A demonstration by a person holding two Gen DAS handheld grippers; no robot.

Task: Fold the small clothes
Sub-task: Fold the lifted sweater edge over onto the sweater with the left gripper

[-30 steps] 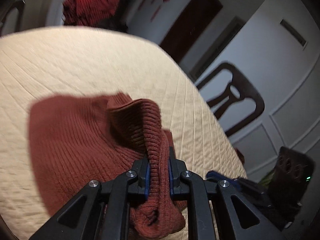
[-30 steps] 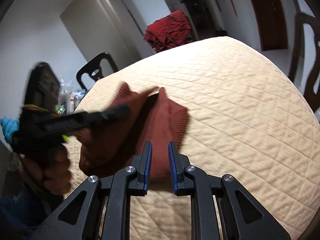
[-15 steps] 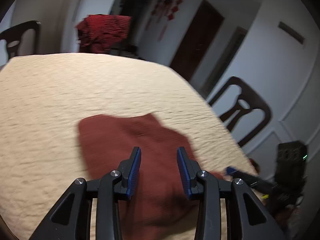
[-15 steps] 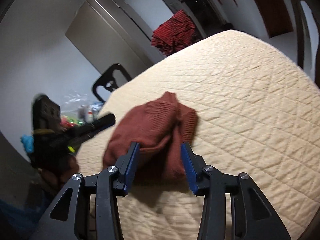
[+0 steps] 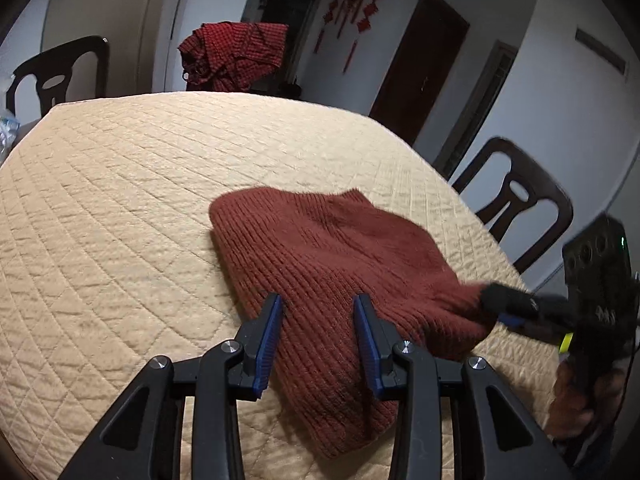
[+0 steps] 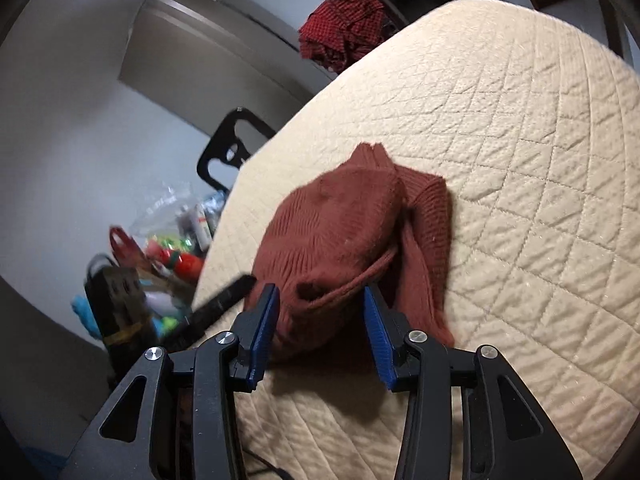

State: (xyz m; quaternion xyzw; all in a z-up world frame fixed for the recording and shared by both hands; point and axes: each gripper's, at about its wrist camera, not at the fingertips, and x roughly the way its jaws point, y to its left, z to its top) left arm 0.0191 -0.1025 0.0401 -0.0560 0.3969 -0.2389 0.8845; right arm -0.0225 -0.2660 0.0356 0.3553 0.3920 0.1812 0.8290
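Note:
A rust-red knitted garment lies folded over on the quilted beige table cover. My left gripper is open above its near edge, the knit showing between the blue pads without being pinched. In the right wrist view the garment is bunched, with a sleeve or cuff trailing on the right. My right gripper has its jaws closing around a raised fold at the garment's near corner; the pads still stand apart. That right gripper is blurred at the garment's right corner in the left wrist view.
A red checked cloth hangs over a chair past the far edge. Dark chairs stand at the right and far left. Off the table's left side is a clutter of bags and bottles. A hand holds the right gripper.
My left gripper let go of the raised fold, opened and drew back; the garment dropped flat. My right gripper opened and moved in onto the garment's near corner, rolling as it went.

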